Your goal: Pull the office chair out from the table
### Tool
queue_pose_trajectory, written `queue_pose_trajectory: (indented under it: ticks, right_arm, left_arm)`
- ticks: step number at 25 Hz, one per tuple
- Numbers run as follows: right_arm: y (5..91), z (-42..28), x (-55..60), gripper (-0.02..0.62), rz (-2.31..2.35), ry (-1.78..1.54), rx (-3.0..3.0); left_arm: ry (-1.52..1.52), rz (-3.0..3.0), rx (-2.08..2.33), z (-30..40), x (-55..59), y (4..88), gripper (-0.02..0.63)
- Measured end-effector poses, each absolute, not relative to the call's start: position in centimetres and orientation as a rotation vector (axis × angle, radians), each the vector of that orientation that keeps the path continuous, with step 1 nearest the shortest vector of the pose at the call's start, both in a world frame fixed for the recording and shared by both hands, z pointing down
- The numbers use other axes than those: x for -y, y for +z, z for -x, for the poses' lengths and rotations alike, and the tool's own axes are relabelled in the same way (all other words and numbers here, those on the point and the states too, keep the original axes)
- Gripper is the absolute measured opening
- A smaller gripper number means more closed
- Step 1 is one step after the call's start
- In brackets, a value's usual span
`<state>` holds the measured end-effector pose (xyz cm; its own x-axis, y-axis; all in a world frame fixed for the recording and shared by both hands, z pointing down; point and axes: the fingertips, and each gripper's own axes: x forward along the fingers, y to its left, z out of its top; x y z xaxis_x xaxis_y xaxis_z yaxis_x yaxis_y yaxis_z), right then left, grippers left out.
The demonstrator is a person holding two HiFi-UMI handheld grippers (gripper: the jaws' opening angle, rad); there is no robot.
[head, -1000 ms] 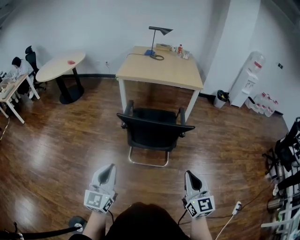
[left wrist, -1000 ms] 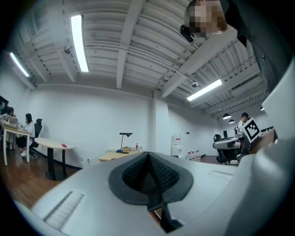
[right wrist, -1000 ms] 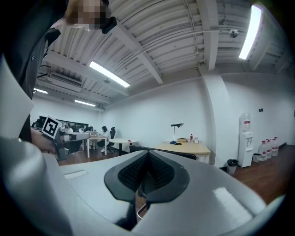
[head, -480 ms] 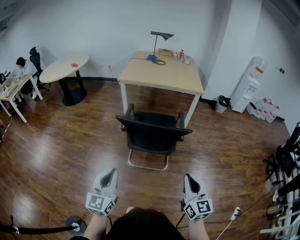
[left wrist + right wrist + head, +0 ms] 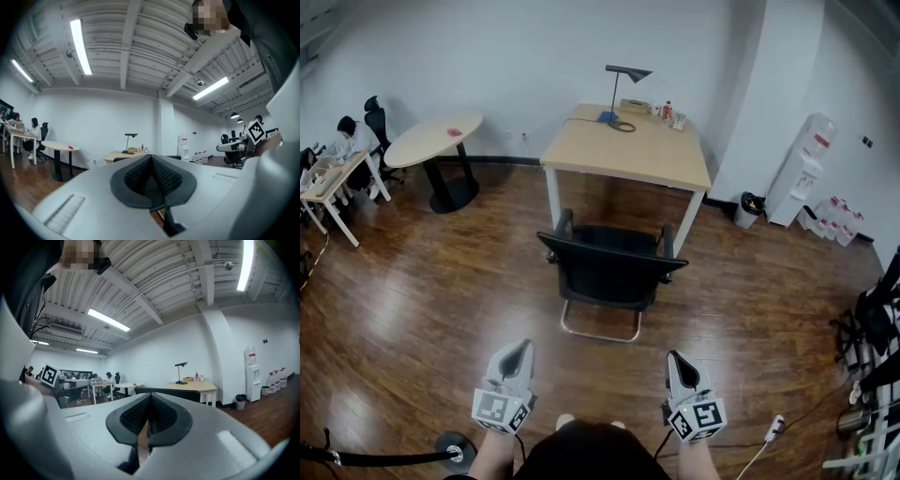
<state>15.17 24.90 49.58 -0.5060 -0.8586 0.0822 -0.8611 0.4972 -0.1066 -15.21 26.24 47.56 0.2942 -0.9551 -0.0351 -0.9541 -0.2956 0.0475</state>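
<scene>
A black office chair on a chrome sled base stands in front of a light wooden table, its backrest towards me. My left gripper and right gripper are held level at the bottom of the head view, well short of the chair and apart from it. Both are shut with nothing between the jaws. In the left gripper view the jaws are pressed together, with the table small behind them. From the right gripper the chair's backrest shows just over the shut jaws.
A black lamp and small bottles sit on the table's far edge. A round table and seated people are at the left. A water dispenser and a bin stand at the right wall. Cables lie by my feet.
The view has shifted slightly, so the chair and table sit a little lower and further right in the frame. Both grippers stay shut and low, at much the same distance from the chair.
</scene>
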Motion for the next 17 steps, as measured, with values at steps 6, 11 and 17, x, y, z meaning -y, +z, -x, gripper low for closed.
queue_pose_trajectory:
  ticks: [6, 11, 17]
  right_arm:
    - [50.3, -15.6, -25.0, 0.011, -1.574, 0.230, 2.688]
    - [50.3, -15.0, -24.7, 0.011, -1.554, 0.212, 2.690]
    - [50.1, -14.7, -24.6, 0.012, -1.538, 0.237, 2.707]
  left_arm:
    - [-0.092, -2.501, 1.821, 15.1, -26.6, 48.1, 0.002]
    - [-0.074, -2.506, 1.803, 14.8, -26.6, 48.7, 0.002]
    - [-0.052, -2.504, 1.794, 14.8, -26.5, 49.0, 0.003]
